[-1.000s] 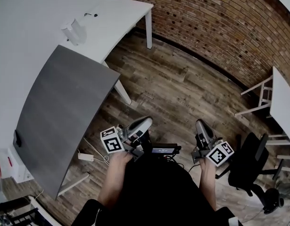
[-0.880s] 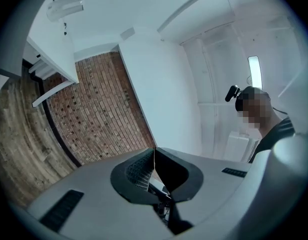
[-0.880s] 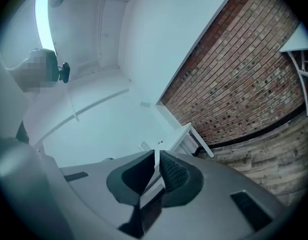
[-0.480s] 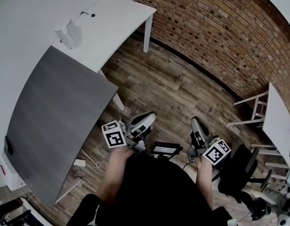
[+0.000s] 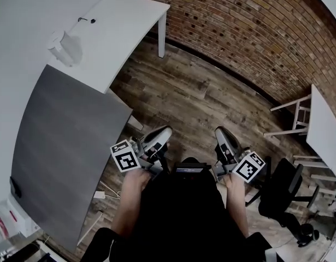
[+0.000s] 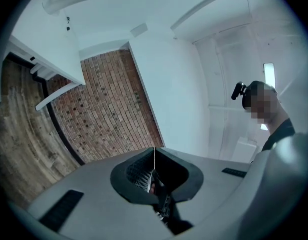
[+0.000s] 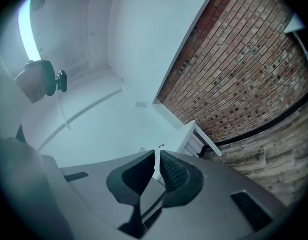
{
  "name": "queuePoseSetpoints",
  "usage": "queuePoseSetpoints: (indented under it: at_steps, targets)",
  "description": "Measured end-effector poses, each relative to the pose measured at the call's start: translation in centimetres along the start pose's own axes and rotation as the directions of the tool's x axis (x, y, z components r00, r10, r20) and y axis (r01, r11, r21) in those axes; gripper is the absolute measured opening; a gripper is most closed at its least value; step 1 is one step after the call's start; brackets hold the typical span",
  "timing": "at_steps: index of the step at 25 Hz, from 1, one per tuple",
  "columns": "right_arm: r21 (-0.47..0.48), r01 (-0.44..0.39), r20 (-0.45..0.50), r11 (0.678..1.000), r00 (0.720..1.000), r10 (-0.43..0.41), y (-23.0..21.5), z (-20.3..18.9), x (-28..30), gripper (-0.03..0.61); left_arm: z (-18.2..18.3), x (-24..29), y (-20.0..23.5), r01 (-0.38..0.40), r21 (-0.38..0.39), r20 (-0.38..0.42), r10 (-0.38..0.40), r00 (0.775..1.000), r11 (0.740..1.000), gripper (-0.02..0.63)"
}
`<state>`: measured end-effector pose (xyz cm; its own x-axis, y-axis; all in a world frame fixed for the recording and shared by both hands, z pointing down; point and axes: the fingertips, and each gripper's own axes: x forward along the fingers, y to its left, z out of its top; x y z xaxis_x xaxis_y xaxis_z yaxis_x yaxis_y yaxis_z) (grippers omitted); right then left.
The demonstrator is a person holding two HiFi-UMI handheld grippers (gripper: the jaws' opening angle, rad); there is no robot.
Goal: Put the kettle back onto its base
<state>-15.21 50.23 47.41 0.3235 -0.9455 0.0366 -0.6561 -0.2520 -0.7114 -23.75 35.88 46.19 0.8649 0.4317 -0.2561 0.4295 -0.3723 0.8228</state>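
Starting at the left gripper (image 5: pixel 166 131): its jaws were seen pressed together in the left gripper view, with nothing between them. The right gripper (image 5: pixel 219 131) was likewise shut, its ribbed pads meeting and nothing held. Both grippers were held close in front of the person's dark-clothed body (image 5: pixel 181 212), pointed away from it and set apart side by side, with the marker cubes turned up toward the head view. Below them only the wooden floor (image 5: pixel 195 97) was seen.

A grey table (image 5: pixel 64 146) was placed to the left of the left gripper, its near right corner just beside that gripper in the head view. A white table (image 5: pixel 129 21) was set against the grey table's far edge. A pale vessel, taken as the kettle (image 5: pixel 61 47), was seen on the white table near its left corner, close to the edge shared with the grey table and well apart from both grippers. Its base could not be made out. A small dark item (image 5: pixel 87 21) was seen farther along the white table's left edge.

A brick wall (image 5: pixel 239 31) was seen beyond the floor. A black office chair (image 5: pixel 282 192) was placed to the right of the right gripper.
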Motion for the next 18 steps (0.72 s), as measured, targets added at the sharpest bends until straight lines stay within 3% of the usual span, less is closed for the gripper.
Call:
queuePoseSetpoints:
  at_steps: [8,18]
  targets:
    - [0.091,-0.031,0.006,0.995,1.0,0.03,-5.9,3.1,2.7,0.018,1.5,4.5,3.1,-0.059,0.021,-0.001,0.06,0.998,0.998,0.018]
    - [0.066,-0.179,-0.037,0.982,0.983,0.181,-12.4,14.5,8.0,0.018,4.1,15.4,5.4,-0.096,0.094,0.06,0.091,0.994,0.991,0.018]
